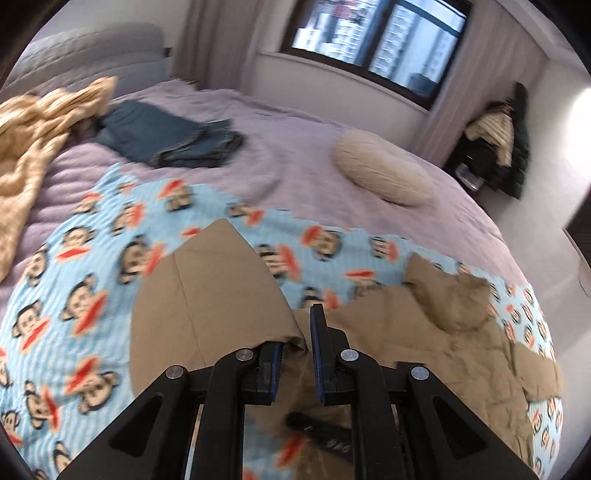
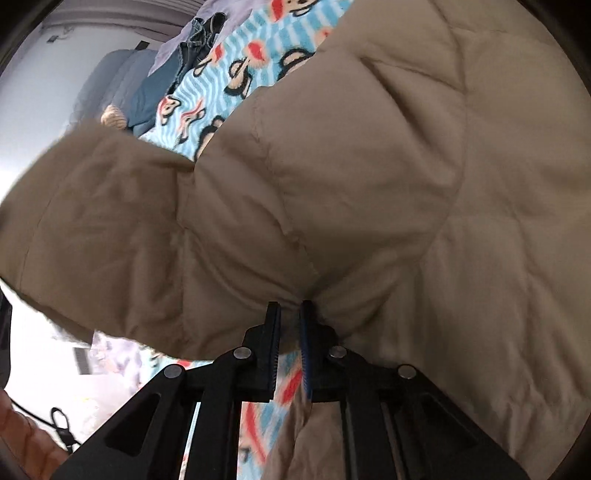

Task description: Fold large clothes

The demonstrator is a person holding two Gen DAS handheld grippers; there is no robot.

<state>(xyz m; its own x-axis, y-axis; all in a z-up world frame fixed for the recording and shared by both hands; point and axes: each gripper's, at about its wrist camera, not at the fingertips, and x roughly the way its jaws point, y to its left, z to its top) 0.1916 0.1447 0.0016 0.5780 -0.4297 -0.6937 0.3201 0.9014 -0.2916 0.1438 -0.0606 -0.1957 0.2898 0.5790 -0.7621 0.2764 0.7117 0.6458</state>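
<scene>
- The bed [image 1: 303,122] fills the upper half of the left view; a monkey-print blanket [image 1: 85,280] lies across it.
- The tan padded jacket [image 2: 369,166] lies on that blanket, lower centre of the left view, filling the right view.
- Step, as I judge it: lifting a sleeve to fold it inward.
- Left claw [image 1: 295,354] is clamped on a jacket edge; right claw [image 2: 290,332] pinches a jacket fold.
- Next move needs both grips kept firm while carrying fabric across the body.

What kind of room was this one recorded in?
Most likely a bedroom: a large bed with a lilac cover and grey padded headboard, a beige pillow on it, and a curtained window behind.
</scene>
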